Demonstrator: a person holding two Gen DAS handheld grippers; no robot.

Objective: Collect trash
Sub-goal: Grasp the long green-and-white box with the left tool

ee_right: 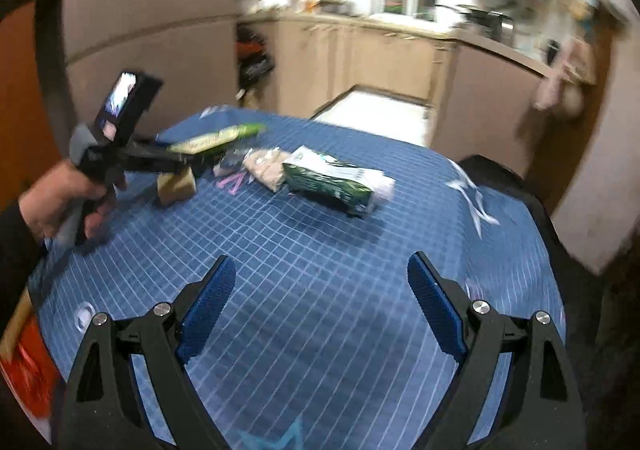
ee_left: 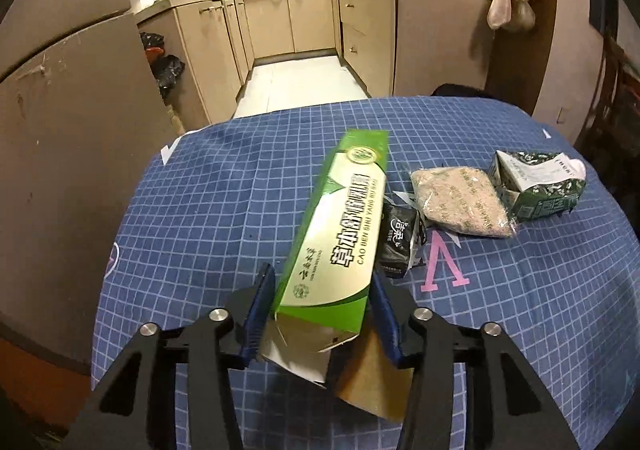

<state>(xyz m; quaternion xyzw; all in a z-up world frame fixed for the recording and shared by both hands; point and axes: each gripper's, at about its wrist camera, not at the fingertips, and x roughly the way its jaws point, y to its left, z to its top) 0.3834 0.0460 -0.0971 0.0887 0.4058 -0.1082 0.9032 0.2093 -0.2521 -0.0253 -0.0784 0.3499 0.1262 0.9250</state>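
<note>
- Left gripper (ee_left: 322, 292): blue pads clamped on the near end of a long green and white box (ee_left: 340, 226), one pad on each side wall. The box's end flaps hang open toward the camera.
- The box points away across the table (ee_left: 200, 210), its far end raised off the blue checked cloth; seen from the right wrist view it sits tilted above the surface.
- A brown piece of card (ee_left: 374, 382) lies on the cloth under the near end of the box.
- Small black packet (ee_left: 398, 246): lying on the cloth just beside the box, on its right.
- Clear bag of pale grains (ee_left: 460, 200): on the cloth, right of the black packet, touching the crushed green carton (ee_left: 536, 182) beyond it.
- Pink letter V (ee_left: 444, 270) marked on the cloth, near the black packet.
- Right gripper (ee_right: 322, 302): fingers wide apart, nothing between them, hanging over bare cloth well short of the trash.
- A person's hand (ee_right: 60, 198) holds the left gripper's handle at the left edge of the right wrist view; that view is blurred.
- Kitchen cabinets (ee_left: 312, 22) stand beyond the table.
</note>
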